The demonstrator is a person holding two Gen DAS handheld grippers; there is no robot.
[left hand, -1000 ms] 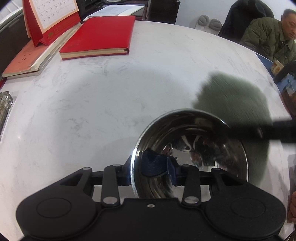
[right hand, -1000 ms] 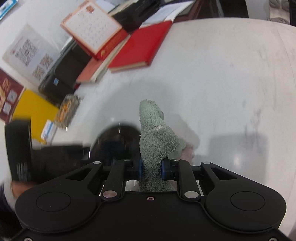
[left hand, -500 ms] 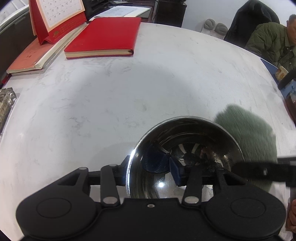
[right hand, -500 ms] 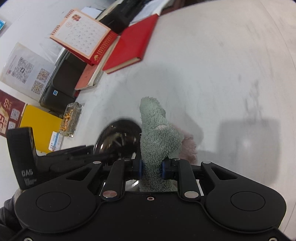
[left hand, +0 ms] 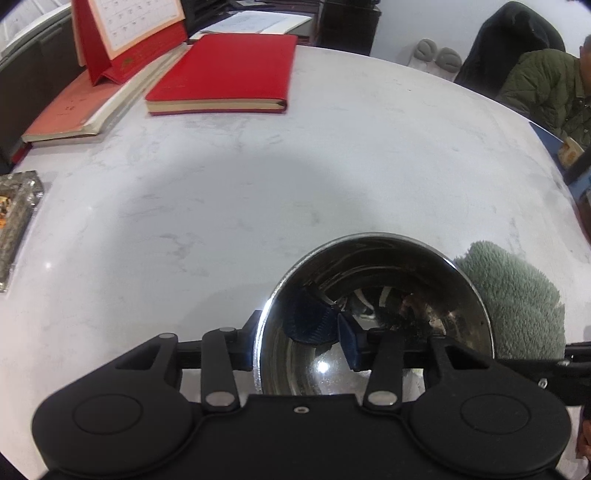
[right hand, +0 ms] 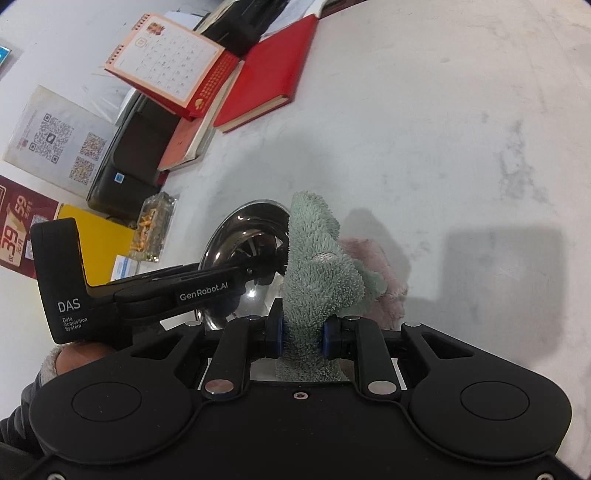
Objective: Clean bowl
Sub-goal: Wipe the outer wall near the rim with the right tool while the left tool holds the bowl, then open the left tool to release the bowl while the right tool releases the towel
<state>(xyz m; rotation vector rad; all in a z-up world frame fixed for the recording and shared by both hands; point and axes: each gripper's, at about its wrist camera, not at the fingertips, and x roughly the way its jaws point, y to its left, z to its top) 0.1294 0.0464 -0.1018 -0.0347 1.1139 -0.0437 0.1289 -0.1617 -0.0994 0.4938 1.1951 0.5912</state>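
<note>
Left gripper clamps the steel bowl's near rim, one finger inside; right gripper pinches the green cloth, just beside the bowl.

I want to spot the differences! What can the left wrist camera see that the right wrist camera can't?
Only the left wrist view shows a seated person in a green jacket and the left tool clamped over the bowl's rim. Only the right wrist view shows the QR code sheet, a yellow folder and the right tool pinching the cloth. Both show the steel bowl, green cloth, red notebook and calendar.
</note>
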